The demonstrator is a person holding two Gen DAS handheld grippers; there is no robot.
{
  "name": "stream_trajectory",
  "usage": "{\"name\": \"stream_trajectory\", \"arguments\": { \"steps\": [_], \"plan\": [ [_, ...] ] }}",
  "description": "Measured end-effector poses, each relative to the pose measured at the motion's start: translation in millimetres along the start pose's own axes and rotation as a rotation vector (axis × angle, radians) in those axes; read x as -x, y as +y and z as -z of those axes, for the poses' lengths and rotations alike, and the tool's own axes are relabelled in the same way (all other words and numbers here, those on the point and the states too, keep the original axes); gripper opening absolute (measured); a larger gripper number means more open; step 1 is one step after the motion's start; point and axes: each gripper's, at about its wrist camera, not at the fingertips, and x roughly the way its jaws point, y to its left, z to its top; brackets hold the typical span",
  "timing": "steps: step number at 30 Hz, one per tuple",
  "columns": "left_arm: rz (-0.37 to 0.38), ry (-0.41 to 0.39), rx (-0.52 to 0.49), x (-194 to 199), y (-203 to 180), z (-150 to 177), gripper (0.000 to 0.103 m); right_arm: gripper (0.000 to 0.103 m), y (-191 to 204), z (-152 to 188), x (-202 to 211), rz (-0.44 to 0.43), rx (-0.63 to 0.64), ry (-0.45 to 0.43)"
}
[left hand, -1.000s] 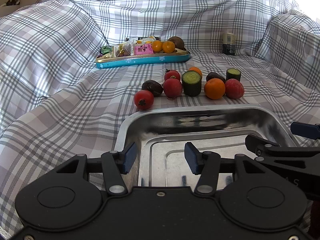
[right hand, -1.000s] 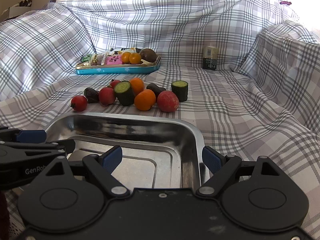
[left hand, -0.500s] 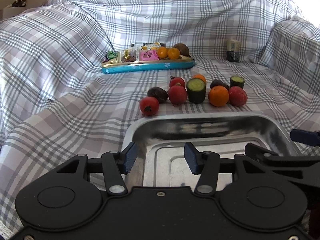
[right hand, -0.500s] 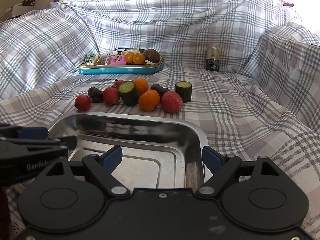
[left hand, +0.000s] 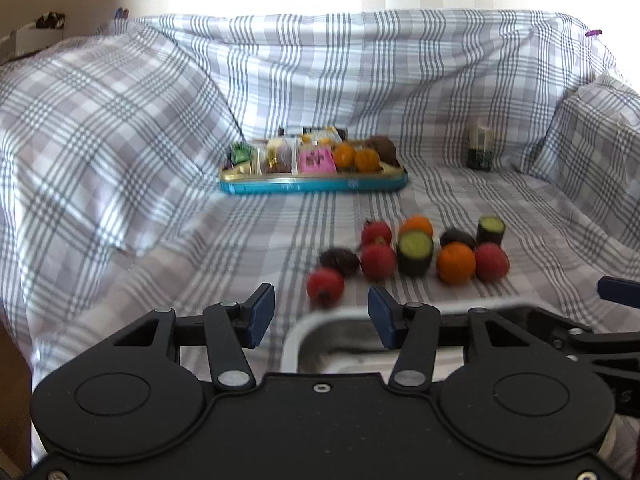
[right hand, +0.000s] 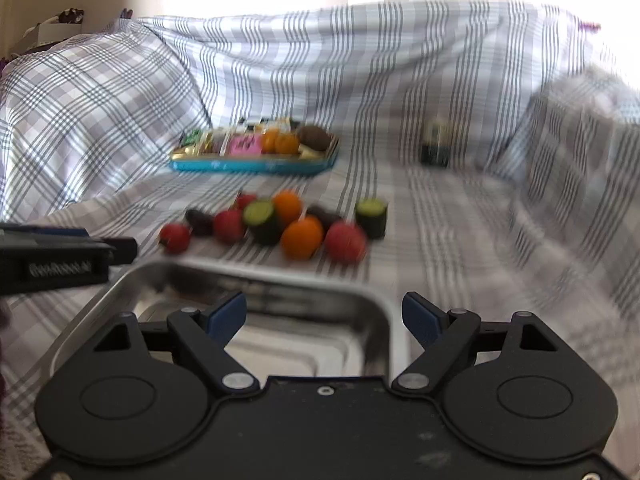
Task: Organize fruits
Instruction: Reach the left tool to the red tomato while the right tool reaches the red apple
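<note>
My left gripper (left hand: 321, 316) and right gripper (right hand: 324, 320) both gape wide, holding nothing, over the shiny steel tray (right hand: 256, 280). Just beyond its far rim, on the grey plaid cloth (left hand: 120, 208), lies a cluster of red, orange and dark fruits (left hand: 412, 254) with green-faced cucumber chunks. Farther back sits a teal snack tin (left hand: 312, 186).

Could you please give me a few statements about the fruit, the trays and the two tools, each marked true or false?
1. The metal tray already holds several fruits. False: no fruit shows in it.
2. Both the left tool and the right tool are open and hold nothing. True.
3. The blue tray carries snack packets and two oranges. True.
4. The loose fruit lies behind the blue tray. False: it lies on the plaid cloth between the two trays.
5. The cucumber piece is inside the blue tray. False: it sits among the loose fruit.
</note>
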Motion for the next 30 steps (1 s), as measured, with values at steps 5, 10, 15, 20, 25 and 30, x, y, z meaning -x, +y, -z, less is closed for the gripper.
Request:
{"name": "stream_trajectory", "arguments": {
  "steps": [5,10,15,20,25,30],
  "plan": [
    [-0.005,-0.027,-0.027,-21,8,-21,0.058,0.086,-21,-21,-22,0.010,-0.015,-0.030],
    [0.002,-0.028,-0.085,-41,9,-27,0.058,0.079,-38,-32,-53,0.041,-0.015,-0.024],
    [0.042,0.012,-0.060,-51,10,-16,0.058,0.062,-45,-31,-73,0.022,-0.016,-0.020],
    [0.048,0.057,-0.104,-59,2,-1,0.058,0.050,-44,-27,-83,-0.004,-0.012,0.008],
    [0.063,0.064,-0.138,-61,-5,1,0.058,0.050,-38,-25,-82,-0.015,0.014,0.005],
    [0.056,0.119,-0.104,-74,1,2,0.058,0.050,-37,-25,-87,-0.038,0.021,0.030]
  ]
}}
